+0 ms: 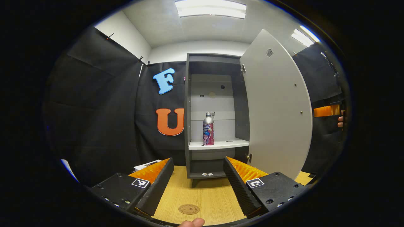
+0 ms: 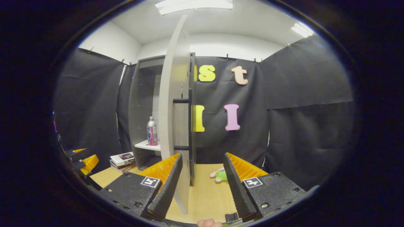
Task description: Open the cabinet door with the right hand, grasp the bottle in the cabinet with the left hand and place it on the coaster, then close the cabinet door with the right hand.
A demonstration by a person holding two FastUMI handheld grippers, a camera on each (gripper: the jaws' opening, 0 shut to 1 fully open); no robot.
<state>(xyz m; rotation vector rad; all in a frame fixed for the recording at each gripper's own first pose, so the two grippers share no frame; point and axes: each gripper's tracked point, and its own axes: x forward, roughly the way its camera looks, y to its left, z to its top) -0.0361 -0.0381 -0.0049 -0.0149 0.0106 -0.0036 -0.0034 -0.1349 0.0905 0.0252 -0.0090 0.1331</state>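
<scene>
Bottle (image 1: 208, 129) position: upright on the white middle shelf (image 1: 217, 144) of the cabinet (image 1: 188, 119), toward the shelf's left half, untouched. Task status, as I judge it: step one is complete, since the cabinet door (image 1: 277, 107) stands swung wide to the right; the grasp, the placement and the door closing remain. My left gripper (image 1: 199, 179) hangs over the table (image 1: 202, 192) in front of the cabinet, its fingers spread apart and empty, aimed at the shelf. The coaster (image 1: 188, 209) lies flat on the table near its front edge, between those fingers, bare and ready. My right gripper (image 2: 202, 179) also has its fingers spread apart with nothing clamped; the door's edge and its dark bar handle (image 2: 190, 119) stand between and beyond them. Surface: light wood-grain table. A stack of books (image 2: 122, 161) sits toward its left edge beside the cabinet, and a small soft toy (image 2: 218, 175) lies right of the door. Black cloth walls enclose the booth beneath ceiling light panels (image 1: 210, 8).
</scene>
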